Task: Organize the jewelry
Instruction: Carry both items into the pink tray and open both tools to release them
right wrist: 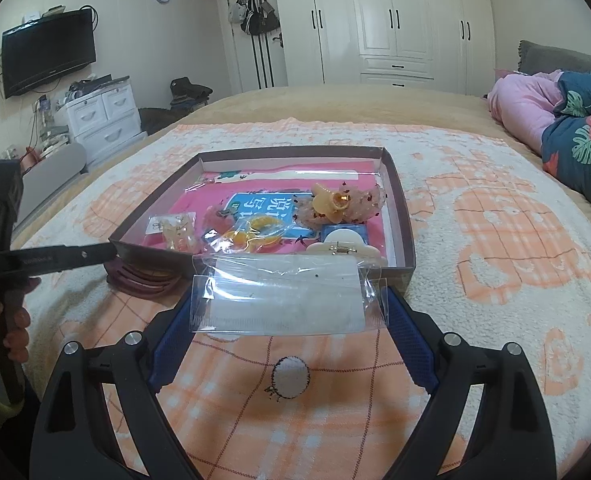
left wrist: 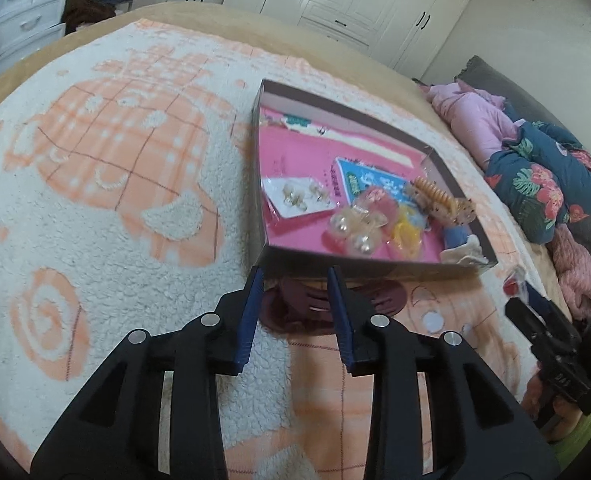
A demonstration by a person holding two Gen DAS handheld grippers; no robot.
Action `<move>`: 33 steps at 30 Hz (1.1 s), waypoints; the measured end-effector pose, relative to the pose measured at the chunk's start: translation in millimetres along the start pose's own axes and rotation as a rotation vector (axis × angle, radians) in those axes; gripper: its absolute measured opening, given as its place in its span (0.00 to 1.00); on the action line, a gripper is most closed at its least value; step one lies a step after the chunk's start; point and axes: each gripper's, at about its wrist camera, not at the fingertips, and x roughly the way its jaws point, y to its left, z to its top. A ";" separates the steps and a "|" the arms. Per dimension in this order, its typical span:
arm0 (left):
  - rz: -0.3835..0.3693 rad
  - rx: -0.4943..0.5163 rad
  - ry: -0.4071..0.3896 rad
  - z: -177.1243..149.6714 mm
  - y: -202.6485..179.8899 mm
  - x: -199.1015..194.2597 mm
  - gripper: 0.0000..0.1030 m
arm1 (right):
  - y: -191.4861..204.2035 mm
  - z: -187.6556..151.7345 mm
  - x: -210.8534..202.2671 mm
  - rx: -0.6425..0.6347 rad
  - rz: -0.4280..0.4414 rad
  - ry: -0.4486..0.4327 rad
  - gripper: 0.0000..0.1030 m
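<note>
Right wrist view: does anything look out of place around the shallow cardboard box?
Yes. A dark maroon plastic hair claw lies on the fleecy blanket, outside the shallow brown cardboard box and against its near left corner, while the other accessories sit inside. The right gripper also holds a clear plastic packet outside the box.

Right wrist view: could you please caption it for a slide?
Right tongs hold a clear plastic packet before the jewelry box on the bed.

We see a white blanket (right wrist: 475, 184) with peach plaid patches; a dark maroon box (right wrist: 399, 196) lined pink; a maroon hair clip (right wrist: 143, 280) at its near edge; a clear sleeve (right wrist: 283, 300) holding a white card; black grippers with blue pads (right wrist: 409, 328)
</note>
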 end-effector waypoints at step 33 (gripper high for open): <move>-0.023 0.057 -0.154 56.7 -23.0 6.4 0.02 | 8.2 42.7 87.4 -0.101 -0.077 0.076 0.85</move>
